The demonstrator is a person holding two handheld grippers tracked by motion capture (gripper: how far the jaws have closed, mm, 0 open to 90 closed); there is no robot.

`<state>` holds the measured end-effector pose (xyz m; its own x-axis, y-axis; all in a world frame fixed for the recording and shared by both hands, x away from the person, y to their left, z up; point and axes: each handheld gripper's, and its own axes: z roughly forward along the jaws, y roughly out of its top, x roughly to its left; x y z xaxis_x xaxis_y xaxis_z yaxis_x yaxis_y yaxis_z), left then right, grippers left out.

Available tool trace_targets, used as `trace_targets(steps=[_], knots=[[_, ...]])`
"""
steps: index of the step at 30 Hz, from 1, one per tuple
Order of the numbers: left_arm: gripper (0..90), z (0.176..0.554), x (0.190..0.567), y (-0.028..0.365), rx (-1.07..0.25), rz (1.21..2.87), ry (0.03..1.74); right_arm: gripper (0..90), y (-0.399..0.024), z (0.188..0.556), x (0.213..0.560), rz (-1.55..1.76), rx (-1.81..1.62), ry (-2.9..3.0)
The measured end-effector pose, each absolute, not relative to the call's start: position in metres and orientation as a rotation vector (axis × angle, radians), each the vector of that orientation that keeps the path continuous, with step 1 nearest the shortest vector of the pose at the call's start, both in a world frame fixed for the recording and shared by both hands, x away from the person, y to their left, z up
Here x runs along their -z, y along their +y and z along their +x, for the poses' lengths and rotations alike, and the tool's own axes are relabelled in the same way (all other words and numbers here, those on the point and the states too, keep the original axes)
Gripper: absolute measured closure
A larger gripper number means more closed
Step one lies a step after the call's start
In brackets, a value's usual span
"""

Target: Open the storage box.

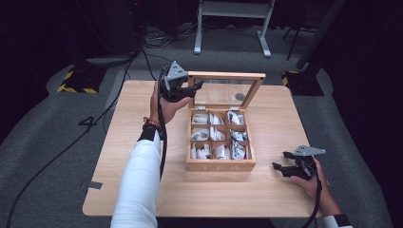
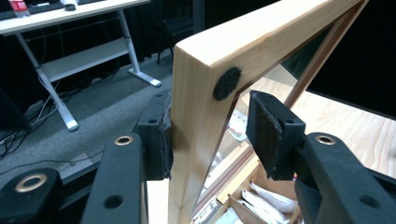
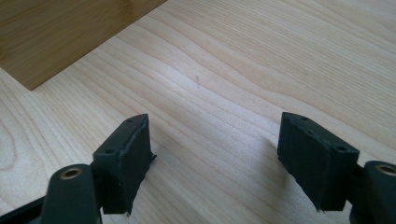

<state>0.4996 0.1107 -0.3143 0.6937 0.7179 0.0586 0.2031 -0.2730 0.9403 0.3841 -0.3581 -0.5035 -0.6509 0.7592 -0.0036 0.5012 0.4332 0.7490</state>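
White desk frame, floor cables

light wood tea box, blk grippers, white sleeve.

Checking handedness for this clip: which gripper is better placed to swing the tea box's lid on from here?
Left. The left gripper straddles the lid frame's corner, one pad against the wood. The right gripper rests open on the table, off the tea box.
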Motion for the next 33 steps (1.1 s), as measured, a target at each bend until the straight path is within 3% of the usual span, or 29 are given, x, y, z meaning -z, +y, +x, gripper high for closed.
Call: trace_targets(steps=[9, 24, 33], knots=[[51.2, 0.511, 0.313, 0.105, -0.643, 1.82, 0.769, 26.1, -0.358, 0.384, 0.503, 1.081, -1.057, 2.351], [50.9, 0.528, 0.316, 0.106, -0.588, 1.77, 0.831, 26.3, -0.359, 0.384, 0.504, 1.079, -1.063, 2.353], [51.8, 0.546, 0.334, 0.103, -0.614, 1.85, 0.898, 26.4, -0.359, 0.383, 0.503, 1.08, -1.06, 2.355]])
